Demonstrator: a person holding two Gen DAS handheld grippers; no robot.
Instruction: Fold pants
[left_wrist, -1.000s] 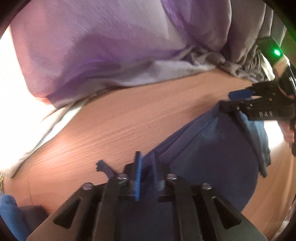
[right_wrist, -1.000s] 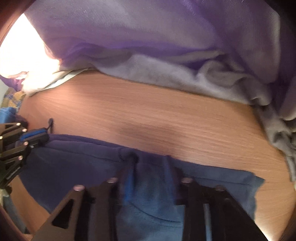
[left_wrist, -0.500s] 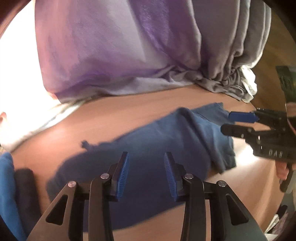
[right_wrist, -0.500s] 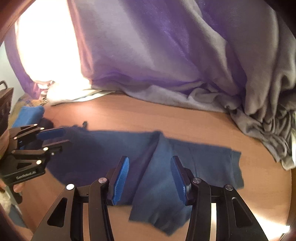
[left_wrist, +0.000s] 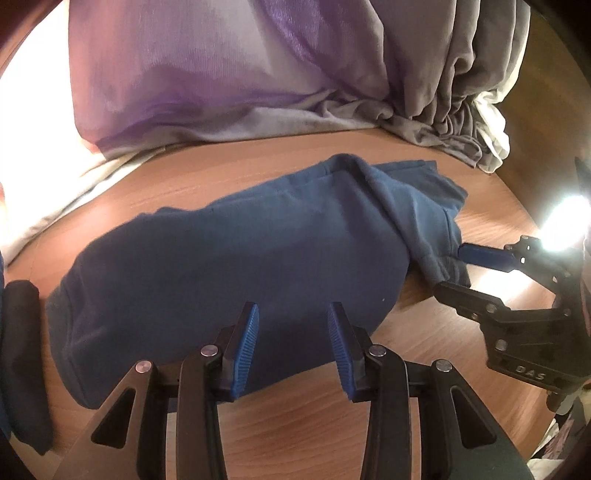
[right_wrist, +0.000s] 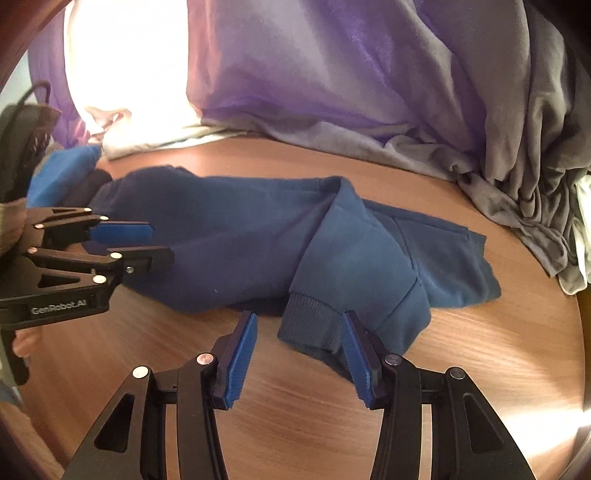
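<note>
The pants lie on the wooden table, dark blue and folded into a long bundle that runs left to right across both views. One leg is turned back diagonally over the rest, and its ribbed cuff ends at the near edge of the bundle.

The left gripper hovers at the near side of the pants with its jaws spread wide and nothing between them; its blue pads frame cloth that lies below or beyond them. Seen from the right wrist, the same tool sits at the left end of the bundle, its fingers parted and free of cloth.

The right gripper is also wide open and holds nothing. The cuff lies between its pads, close to the right one, though whether that pad touches the cloth is hard to tell from this angle. In the left wrist view this gripper points at the cuff from the right, one finger above and one below it.

Behind the pants, a purple cloth and a grey cloth hang down to the table's far edge. A dark folded garment lies at the left end of the table, next to the bundle.
</note>
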